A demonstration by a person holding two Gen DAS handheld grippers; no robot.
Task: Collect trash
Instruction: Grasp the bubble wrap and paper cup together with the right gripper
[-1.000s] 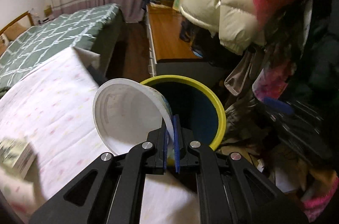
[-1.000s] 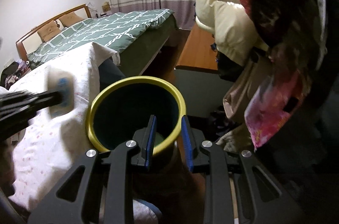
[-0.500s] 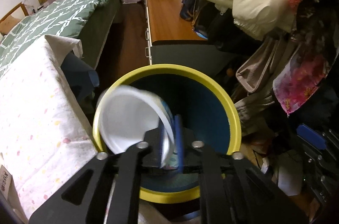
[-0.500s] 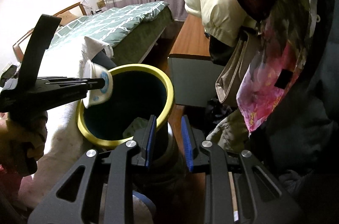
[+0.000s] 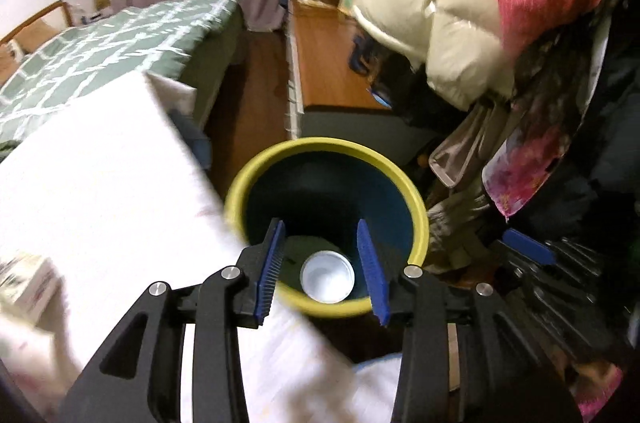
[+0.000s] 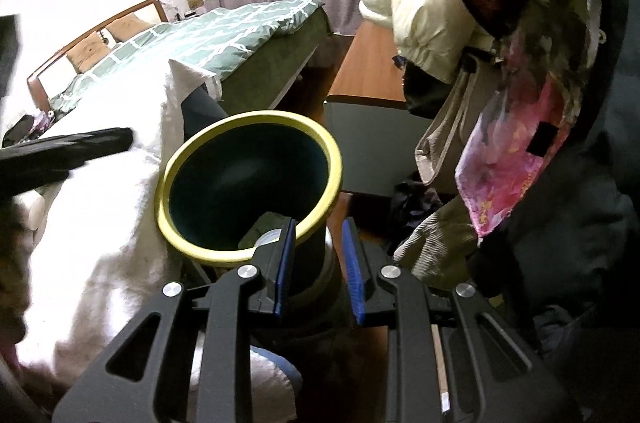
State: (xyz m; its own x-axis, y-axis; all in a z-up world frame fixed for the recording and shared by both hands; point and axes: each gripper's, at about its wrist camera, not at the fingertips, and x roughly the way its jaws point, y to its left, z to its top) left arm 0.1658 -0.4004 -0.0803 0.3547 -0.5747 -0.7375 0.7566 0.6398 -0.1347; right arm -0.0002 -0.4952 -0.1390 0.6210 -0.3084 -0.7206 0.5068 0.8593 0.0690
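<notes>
A round trash bin with a yellow rim (image 5: 392, 179) and dark inside stands beside the bed. A white paper cup (image 5: 327, 277) lies at its bottom, mouth up. My left gripper (image 5: 326, 263) is open and empty, above the bin's near rim. In the right wrist view my right gripper (image 6: 318, 263) is shut on the bin's wall just under the yellow rim (image 6: 200, 247). The cup (image 6: 267, 238) shows as a pale edge inside. The left gripper's black fingers (image 6: 100, 139) sit at the left over the white cloth.
A white cloth-covered surface (image 5: 100, 183) lies left of the bin. A green checked bed (image 5: 120, 39) is behind it. A wooden bench (image 5: 328, 63) runs along the right. Hanging coats (image 5: 460, 23) and clutter crowd the right side.
My left gripper carried the white cup over the bin, opened and let it go. The cup now lies inside the bin. The right gripper kept its hold on the bin wall.
</notes>
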